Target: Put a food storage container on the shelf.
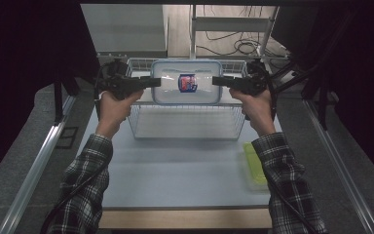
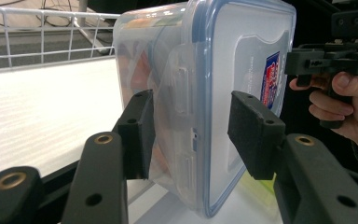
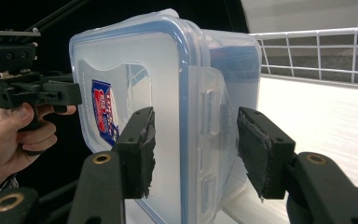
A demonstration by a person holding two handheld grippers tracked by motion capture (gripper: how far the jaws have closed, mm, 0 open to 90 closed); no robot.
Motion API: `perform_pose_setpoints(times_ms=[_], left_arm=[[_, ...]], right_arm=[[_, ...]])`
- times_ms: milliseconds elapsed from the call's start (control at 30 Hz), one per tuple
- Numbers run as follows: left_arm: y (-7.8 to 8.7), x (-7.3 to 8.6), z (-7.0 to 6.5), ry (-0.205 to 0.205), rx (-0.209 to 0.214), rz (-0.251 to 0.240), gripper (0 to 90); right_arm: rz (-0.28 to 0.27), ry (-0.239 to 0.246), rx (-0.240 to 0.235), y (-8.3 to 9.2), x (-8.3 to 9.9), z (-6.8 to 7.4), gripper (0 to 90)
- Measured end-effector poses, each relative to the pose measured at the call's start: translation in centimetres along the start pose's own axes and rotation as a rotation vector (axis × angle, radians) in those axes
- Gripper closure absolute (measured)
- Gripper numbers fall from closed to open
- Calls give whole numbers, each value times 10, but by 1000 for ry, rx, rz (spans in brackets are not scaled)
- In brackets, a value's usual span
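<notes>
While both grippers are up over the wire basket [image 1: 185,127], the clear food container [image 1: 187,82] with the blue-rimmed lid hangs between them, held off the surface [image 1: 175,170] above the far half of the basket. Left gripper [image 1: 152,82] has it by the left end, right gripper [image 1: 217,81] by the right end, so it's basically a two-handed carry.

From the left gripper view, the container [image 2: 223,93] sits between the two black jaws with the side latch flap right in the gap. The lower-left pad looks pressed on the container body, but the pad on the lid side seems to have a sliver of space, so I can't tell for sure how firmly it's clamped. Same story in the right gripper view: the container [image 3: 168,93] is between the jaws, the worn pad on the lid side looks in contact, and the other one sits just beside the body. Since the box is in the air, both pairs of jaws are grasping it.

The lid has a red and blue sticker [image 1: 187,83] on it, facing up in the high view. A yellow-green lidded box [image 1: 254,165] lies on the surface at the near right, well apart from the basket.
</notes>
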State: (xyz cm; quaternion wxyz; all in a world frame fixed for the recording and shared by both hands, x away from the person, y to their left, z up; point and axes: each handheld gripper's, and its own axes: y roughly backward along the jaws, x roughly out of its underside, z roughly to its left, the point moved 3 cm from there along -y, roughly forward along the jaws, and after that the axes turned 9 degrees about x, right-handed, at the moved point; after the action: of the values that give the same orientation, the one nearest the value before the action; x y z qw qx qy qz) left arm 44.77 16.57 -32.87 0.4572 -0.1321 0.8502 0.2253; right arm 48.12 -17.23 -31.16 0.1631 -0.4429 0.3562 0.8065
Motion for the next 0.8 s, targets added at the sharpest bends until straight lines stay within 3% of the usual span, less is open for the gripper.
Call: perform_pose_setpoints(times_ms=[467,600,800], left_arm=[[-3,1,0,-20,-34,-14,489],[-5,2,1,-30,-41,-14,479],[-6,2,6,-1,-45,-21,434]], right_arm=[[-5,37,58,-1,-1,3,462],[9,86,102,-2,0,5,489],[38,120,139,-10,6,5,479]])
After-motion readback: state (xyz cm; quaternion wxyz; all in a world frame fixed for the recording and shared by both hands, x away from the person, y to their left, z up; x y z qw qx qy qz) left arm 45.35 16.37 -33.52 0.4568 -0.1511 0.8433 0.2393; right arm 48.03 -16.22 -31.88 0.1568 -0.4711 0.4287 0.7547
